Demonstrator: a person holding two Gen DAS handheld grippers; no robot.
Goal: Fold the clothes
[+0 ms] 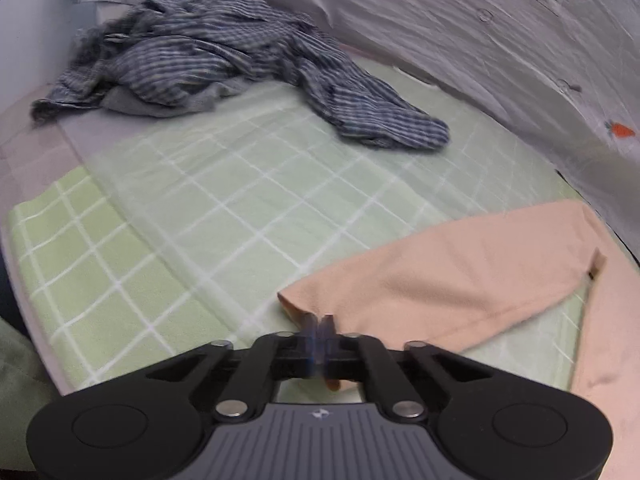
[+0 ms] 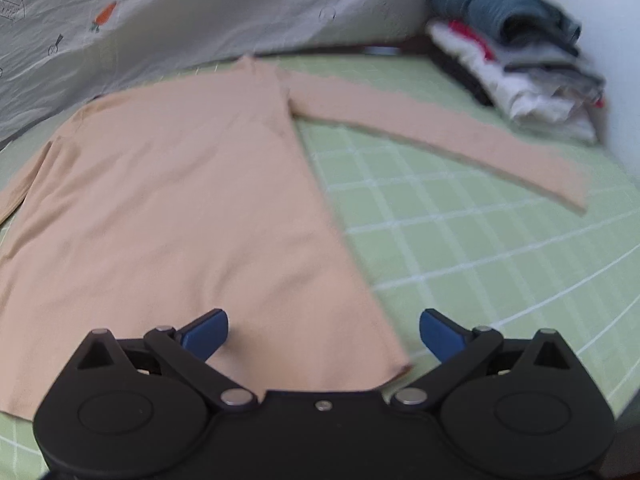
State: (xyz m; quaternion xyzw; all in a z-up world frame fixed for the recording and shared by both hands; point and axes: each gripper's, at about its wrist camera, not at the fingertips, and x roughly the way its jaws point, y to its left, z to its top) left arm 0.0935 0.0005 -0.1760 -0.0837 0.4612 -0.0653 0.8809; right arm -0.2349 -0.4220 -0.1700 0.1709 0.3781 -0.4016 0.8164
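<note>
Peach long-sleeved top (image 2: 168,200) lies flat, spread on the green checked bed cover (image 2: 460,248); all places below taken from this top. Body smooth, hem toward the right wrist camera.

One sleeve (image 2: 440,132) runs straight out from the shoulder over the cover, cuff end toward the stack of folded clothes (image 2: 520,68). Stack sits beyond that cuff, apart from it, against the pale wall.

Other sleeve (image 1: 460,280) seen from the left wrist view, lying across the cover. Left gripper (image 1: 320,326) clamped tight on the cuff edge of this sleeve, blue pads pressed together with peach cloth pinched between them.

Right gripper (image 2: 324,334) hangs over the top's hem corner, jaws spread wide; one blue pad above the cloth, the other out over the bare cover, hem edge between them. No pad visibly pressing the fabric.

Further out from the held sleeve: a crumpled blue striped garment (image 1: 208,64) heaped at the far end of the cover, well apart from the top.

Behind the top's collar side: white quilt (image 2: 180,12) with small carrot prints, bunched up along the cover's far edge.
</note>
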